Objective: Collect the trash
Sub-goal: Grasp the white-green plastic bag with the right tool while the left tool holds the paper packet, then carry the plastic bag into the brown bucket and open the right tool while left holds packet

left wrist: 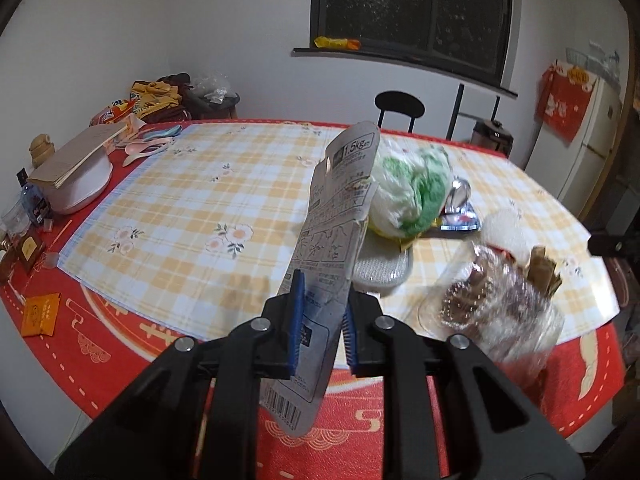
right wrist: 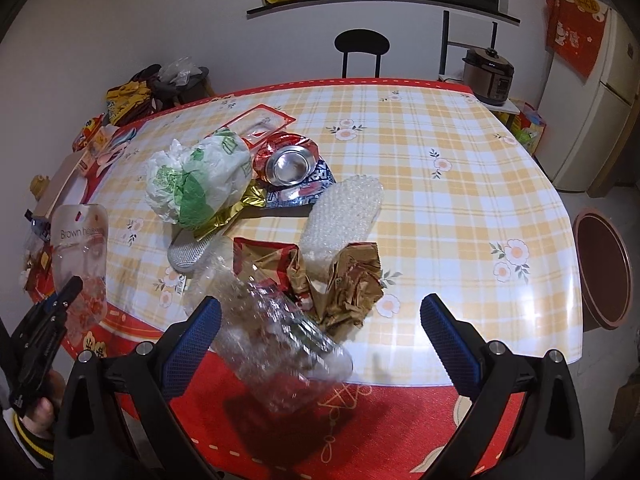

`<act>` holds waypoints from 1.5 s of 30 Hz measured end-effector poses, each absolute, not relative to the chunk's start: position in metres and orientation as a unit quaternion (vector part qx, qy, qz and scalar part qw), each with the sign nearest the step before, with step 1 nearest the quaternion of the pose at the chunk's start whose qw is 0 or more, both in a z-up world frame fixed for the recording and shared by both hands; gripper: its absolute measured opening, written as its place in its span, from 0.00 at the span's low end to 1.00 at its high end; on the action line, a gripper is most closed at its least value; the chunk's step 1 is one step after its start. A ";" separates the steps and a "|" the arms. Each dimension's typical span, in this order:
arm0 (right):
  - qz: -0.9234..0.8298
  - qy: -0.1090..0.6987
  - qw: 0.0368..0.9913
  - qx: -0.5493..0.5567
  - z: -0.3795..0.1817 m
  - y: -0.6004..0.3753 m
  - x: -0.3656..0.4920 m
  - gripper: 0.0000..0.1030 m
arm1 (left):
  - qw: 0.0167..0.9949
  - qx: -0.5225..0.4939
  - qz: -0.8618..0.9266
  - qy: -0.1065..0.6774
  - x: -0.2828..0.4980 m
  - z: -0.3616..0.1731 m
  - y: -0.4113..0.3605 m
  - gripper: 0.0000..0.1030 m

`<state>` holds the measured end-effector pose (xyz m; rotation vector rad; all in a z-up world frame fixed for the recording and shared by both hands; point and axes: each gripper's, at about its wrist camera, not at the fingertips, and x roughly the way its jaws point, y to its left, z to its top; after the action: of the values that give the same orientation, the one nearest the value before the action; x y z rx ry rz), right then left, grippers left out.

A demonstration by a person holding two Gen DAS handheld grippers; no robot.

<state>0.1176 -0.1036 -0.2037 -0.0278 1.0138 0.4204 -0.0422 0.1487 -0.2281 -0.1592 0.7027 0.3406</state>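
Grey printed cardboard packaging (left wrist: 340, 216) sits pinched in my left tongs (left wrist: 322, 316). Right tongs (right wrist: 320, 336) gape; best to keep the card's grip firm while carrying it to the brown round bin (right wrist: 604, 272).

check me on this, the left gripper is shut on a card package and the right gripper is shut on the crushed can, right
Not quite. The left gripper is shut on the card package, but the right wrist view shows the right gripper open, with the crushed can lying on the table.

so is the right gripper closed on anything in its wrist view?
No: the right gripper stands wide open, its blue pads apart, with the crumpled clear plastic bottle lying loose between them.
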 end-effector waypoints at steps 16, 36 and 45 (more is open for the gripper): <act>0.266 0.433 0.861 0.009 -0.179 -0.002 0.175 0.95 | 0.935 -0.127 0.140 0.301 -0.030 -0.193 0.210 0.20; 0.230 0.515 0.820 0.097 -0.247 0.063 0.224 0.30 | 0.938 -0.140 0.106 0.299 -0.011 -0.193 0.275 0.20; 0.242 0.437 0.854 0.143 -0.190 0.021 0.198 0.28 | 0.946 -0.138 0.077 0.284 0.000 -0.183 0.269 0.20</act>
<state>0.1979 0.0214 -0.1901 0.3016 0.9191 0.5099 -0.0004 0.2692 -0.1831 -0.2817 0.5795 0.1576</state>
